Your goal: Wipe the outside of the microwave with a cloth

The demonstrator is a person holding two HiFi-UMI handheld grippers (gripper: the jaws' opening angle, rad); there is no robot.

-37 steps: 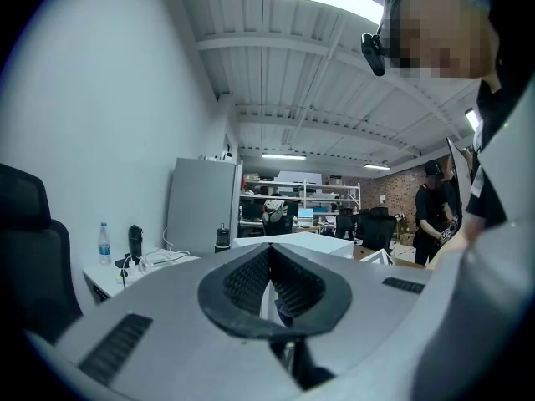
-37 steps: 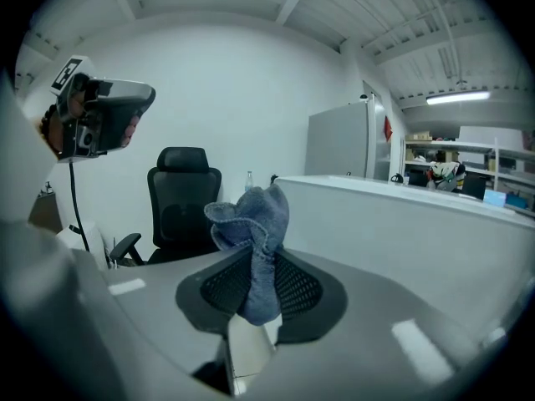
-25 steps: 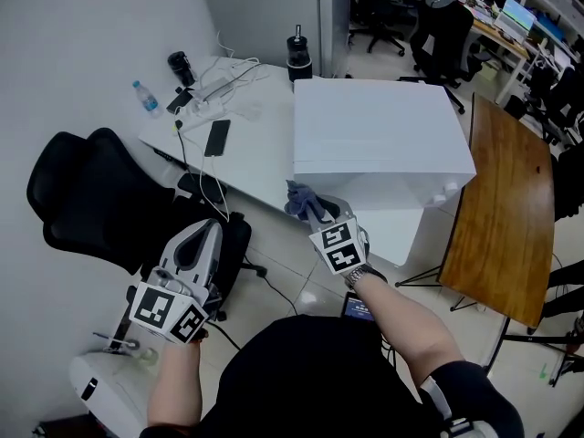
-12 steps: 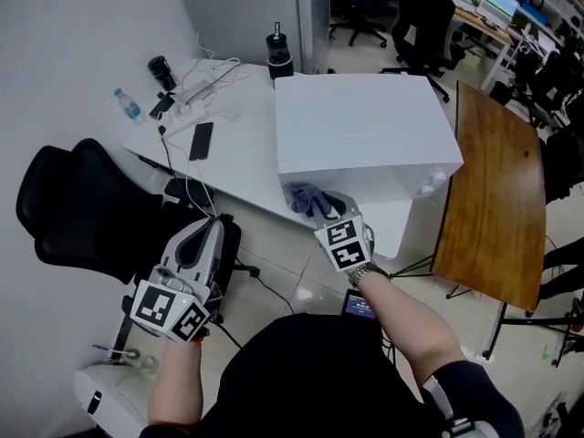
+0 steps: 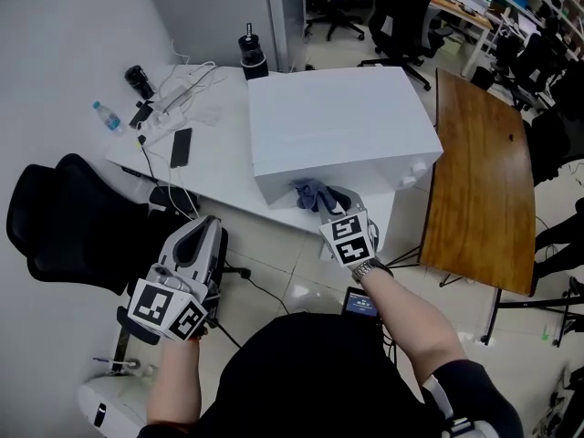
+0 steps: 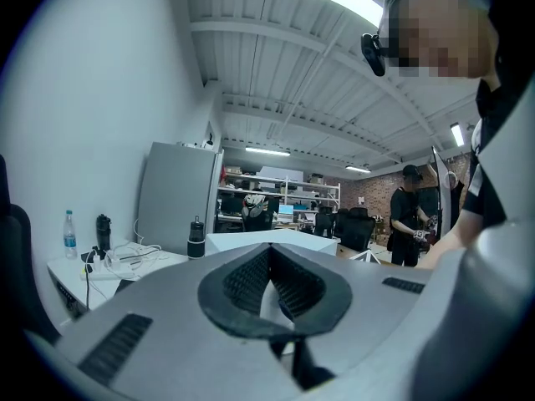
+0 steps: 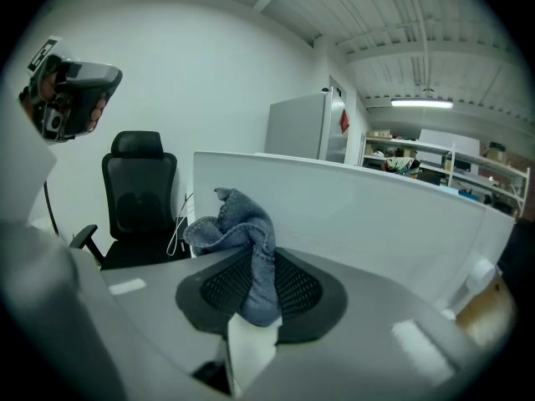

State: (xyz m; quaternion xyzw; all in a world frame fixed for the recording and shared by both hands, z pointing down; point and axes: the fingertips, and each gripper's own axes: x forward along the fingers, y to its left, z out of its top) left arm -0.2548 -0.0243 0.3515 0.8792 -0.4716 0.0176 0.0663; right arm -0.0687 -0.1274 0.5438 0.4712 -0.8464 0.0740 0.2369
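Two risks: cloth (image 5: 308,192), pinched loosely bunched in right gripper (image 5: 328,205) mid-frame, may slip or smear microwave (image 5: 338,121); left gripper (image 5: 206,228) closed, empty.

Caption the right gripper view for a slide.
Right tool clamps a blue-grey cloth, facing the white microwave.

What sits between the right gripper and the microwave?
The blue-grey cloth, clamped in the right gripper, bunches out ahead of it toward the white microwave. The right gripper view shows this; whether cloth and microwave touch can't be judged.
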